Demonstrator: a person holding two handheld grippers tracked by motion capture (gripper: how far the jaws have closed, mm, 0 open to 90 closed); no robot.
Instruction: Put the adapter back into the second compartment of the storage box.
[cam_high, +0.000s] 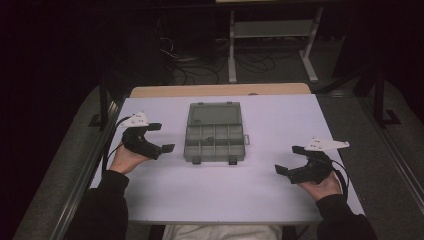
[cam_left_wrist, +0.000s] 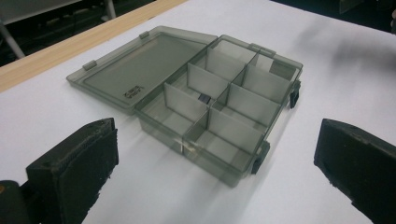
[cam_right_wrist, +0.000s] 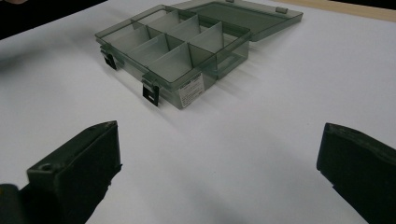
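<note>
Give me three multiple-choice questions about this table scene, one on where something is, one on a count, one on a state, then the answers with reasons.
1. Where does the compartment box sit relative to the two grippers?
A. Between them on the white table top, nearer the left gripper
B. To the right of the right gripper
C. On the floor beyond the table

2. How many dark latches show on the box's near edge?
A. None
B. Two
C. Five

3. What state is the box's lid in?
A. Shut and latched
B. Taken off and set on the shelf
C. Open, lying flat behind the box

Answers: 1 A, the high view shows the box centre-left with a gripper on each side. 2 B, a pair of latches hangs at the front edge. 3 C, the compartments are uncovered and the lid lies flat on the table, hinged at the far edge.
</note>
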